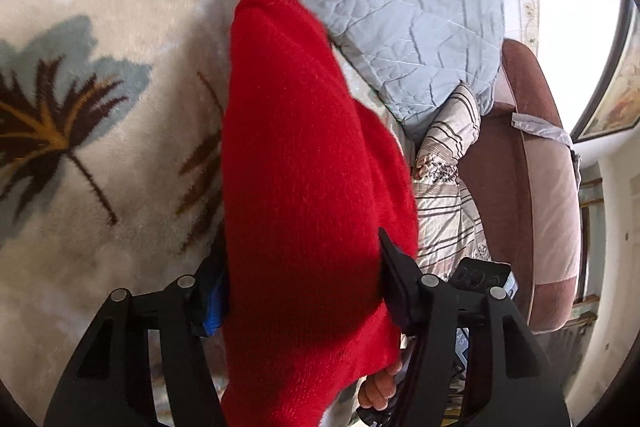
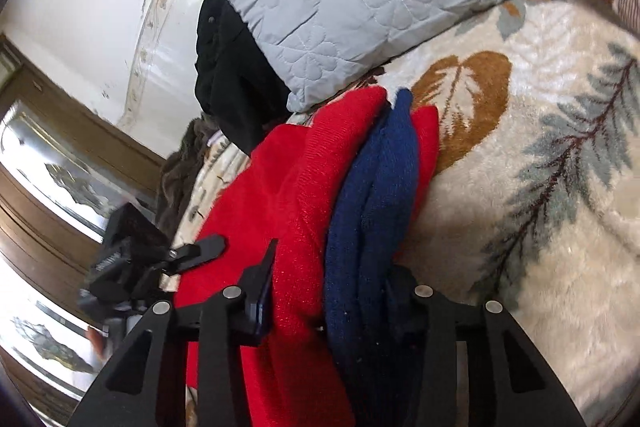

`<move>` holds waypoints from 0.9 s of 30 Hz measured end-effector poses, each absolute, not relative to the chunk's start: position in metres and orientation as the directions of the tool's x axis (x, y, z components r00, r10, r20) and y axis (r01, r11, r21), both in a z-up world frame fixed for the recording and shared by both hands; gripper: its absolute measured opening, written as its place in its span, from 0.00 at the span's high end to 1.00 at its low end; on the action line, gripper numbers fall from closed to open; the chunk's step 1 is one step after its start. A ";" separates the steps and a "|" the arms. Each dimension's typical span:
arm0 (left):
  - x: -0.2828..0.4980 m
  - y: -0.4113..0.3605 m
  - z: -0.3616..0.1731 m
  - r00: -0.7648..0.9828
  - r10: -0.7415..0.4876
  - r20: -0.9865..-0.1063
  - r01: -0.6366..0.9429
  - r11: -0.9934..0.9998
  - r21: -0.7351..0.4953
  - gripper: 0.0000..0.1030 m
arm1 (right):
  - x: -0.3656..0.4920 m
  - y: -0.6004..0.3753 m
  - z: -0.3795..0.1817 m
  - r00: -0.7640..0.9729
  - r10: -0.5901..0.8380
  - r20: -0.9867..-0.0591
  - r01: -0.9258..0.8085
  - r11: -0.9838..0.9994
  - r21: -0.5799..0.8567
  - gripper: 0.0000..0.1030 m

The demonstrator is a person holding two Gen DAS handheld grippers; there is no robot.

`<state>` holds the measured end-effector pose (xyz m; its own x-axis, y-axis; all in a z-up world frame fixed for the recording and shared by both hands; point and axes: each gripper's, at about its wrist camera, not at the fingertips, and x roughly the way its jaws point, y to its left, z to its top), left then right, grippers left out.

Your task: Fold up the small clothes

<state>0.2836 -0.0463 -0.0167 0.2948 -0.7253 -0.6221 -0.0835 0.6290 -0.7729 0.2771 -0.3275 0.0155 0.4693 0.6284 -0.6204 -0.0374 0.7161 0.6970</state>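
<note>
A red knit garment [image 1: 304,155] with navy blue parts [image 2: 380,195] hangs bunched over the cream leaf-patterned blanket [image 1: 100,107]. My left gripper [image 1: 300,291] is shut on a thick fold of the red knit, which fills the space between its fingers and drapes down over them. My right gripper [image 2: 332,291] is shut on the red and navy folds [image 2: 296,195] together. The other gripper shows at the left of the right wrist view [image 2: 132,259].
A quilted pale blue pillow [image 1: 400,19] lies behind the garment. Striped bedding [image 1: 448,179] and a brown padded bed edge [image 1: 532,187] are to the right. A black garment [image 2: 232,79] and a brown one [image 2: 180,171] lie by the pillow. The white wall [image 2: 100,7] is behind.
</note>
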 end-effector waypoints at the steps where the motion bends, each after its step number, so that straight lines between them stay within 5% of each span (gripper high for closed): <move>1: 0.282 -0.046 -0.015 0.298 -0.723 -0.623 -0.083 0.631 -0.771 0.41 | 0.275 -0.324 0.019 0.468 0.621 -0.628 -0.041 0.725 0.687 0.58; 15: 0.193 0.018 0.019 0.353 -0.709 -0.611 -0.072 0.630 -0.773 0.41 | 0.201 -0.262 0.066 0.450 0.665 -0.596 -0.123 0.707 0.697 0.58; 23: 0.161 0.044 -0.028 0.306 -0.685 -0.662 -0.144 0.654 -0.743 0.39 | 0.164 -0.232 0.031 0.388 0.673 -0.630 -0.089 0.707 0.701 0.58; 27: 0.157 0.048 -0.046 0.313 -0.698 -0.644 -0.158 0.630 -0.760 0.32 | 0.153 -0.239 0.009 0.399 0.662 -0.634 -0.053 0.707 0.705 0.50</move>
<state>0.1572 0.0476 -0.0460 0.3130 -0.6985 -0.6436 -0.1578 0.6300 -0.7604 0.1529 -0.2392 0.0086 0.3988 0.6625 -0.6341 -0.0526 0.7069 0.7054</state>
